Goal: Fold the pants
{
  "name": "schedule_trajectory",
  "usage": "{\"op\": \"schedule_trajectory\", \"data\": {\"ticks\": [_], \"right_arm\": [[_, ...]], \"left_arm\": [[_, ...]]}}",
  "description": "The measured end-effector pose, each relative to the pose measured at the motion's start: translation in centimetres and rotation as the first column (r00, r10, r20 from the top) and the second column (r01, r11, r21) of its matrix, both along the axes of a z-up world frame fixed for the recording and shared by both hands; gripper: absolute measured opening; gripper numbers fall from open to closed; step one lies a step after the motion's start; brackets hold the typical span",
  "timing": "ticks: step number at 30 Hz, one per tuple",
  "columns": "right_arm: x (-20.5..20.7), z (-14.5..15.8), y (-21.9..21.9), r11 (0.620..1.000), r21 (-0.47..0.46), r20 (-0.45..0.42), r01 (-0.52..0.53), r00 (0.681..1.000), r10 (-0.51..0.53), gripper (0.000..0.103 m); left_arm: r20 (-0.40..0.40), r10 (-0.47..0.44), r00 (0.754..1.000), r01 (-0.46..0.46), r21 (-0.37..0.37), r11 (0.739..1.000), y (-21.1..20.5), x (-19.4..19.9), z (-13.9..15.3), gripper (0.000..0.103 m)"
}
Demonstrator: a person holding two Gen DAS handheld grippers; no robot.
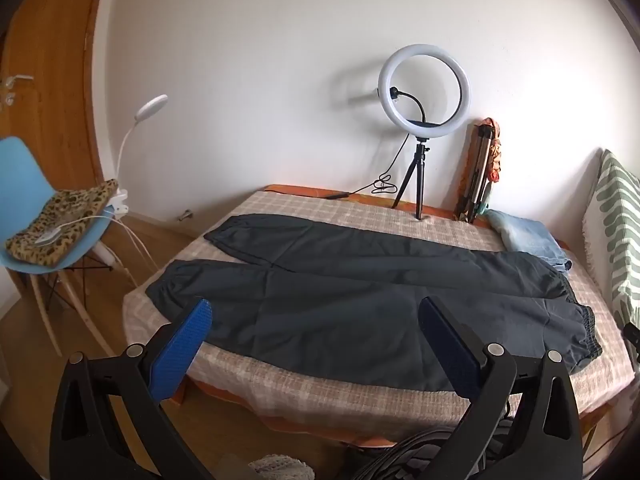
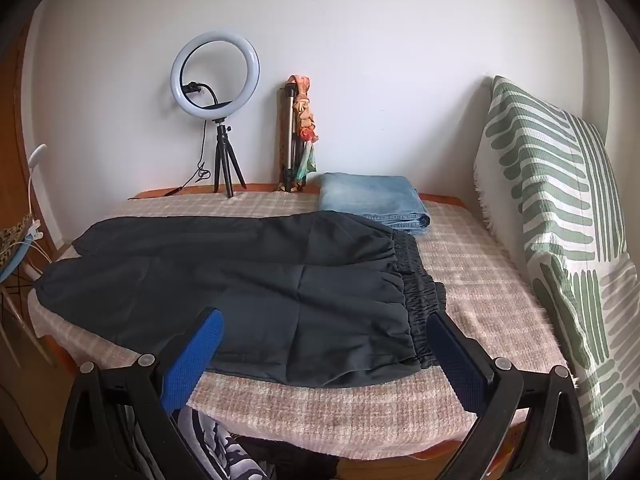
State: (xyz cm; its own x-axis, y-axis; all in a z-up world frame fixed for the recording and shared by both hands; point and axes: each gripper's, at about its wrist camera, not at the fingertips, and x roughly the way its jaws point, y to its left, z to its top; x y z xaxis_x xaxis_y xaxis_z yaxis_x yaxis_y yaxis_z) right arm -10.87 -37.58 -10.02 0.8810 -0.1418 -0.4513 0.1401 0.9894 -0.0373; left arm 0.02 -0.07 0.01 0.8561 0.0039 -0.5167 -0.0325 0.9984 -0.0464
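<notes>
Two hand-held grippers up front, both spread wide and gripping nothing: the left hand-held gripper [image 1: 316, 312] hovers over the near leg of the pants, the right hand-held gripper [image 2: 324, 322] over the waistband end. One pair of dark pants [image 1: 360, 292] lies flat on the checked cloth of the worktop [image 1: 320, 392], two legs side by side running left, elastic waistband [image 2: 420, 300] to the right. The near hem sits close to the worktop's front edge, with a bare strip of cloth before the drop. Right of the waistband the cloth is free up to one green-patterned cushion [image 2: 560, 220]. Behind the pants: one folded pair of jeans [image 2: 372, 200]. At the wall: one ring light [image 2: 215, 74] on a tripod and one folded tripod [image 2: 290, 136].
</notes>
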Motion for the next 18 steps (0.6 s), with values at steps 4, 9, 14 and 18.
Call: {"op": "schedule_trajectory", "data": {"ticks": [4, 9, 14, 18], "right_arm": [[0.2, 0.0, 0.1, 1.0, 0.001, -0.009, -0.003, 1.0, 0.003, 0.102], [0.4, 0.4, 0.5, 1.0, 0.001, -0.01, -0.01, 1.0, 0.01, 0.102], [0.6, 0.6, 0.7, 1.0, 0.0, -0.011, -0.01, 1.0, 0.01, 0.102], [0.4, 0.2, 0.5, 1.0, 0.008, -0.003, -0.011, 1.0, 0.011, 0.102]], "left_arm": [[0.028, -0.004, 1.0, 0.004, 0.013, 1.0, 0.0, -0.5, 0.1, 0.103], [0.03, 0.018, 0.999, -0.018, 0.023, 1.0, -0.4, -0.7, 0.2, 0.103], [0.013, 0.008, 1.0, -0.009, 0.021, 1.0, -0.4, -0.4, 0.3, 0.103], [0.017, 0.009, 1.0, -0.01, 0.02, 1.0, -0.3, -0.3, 0.4, 0.103]]}}
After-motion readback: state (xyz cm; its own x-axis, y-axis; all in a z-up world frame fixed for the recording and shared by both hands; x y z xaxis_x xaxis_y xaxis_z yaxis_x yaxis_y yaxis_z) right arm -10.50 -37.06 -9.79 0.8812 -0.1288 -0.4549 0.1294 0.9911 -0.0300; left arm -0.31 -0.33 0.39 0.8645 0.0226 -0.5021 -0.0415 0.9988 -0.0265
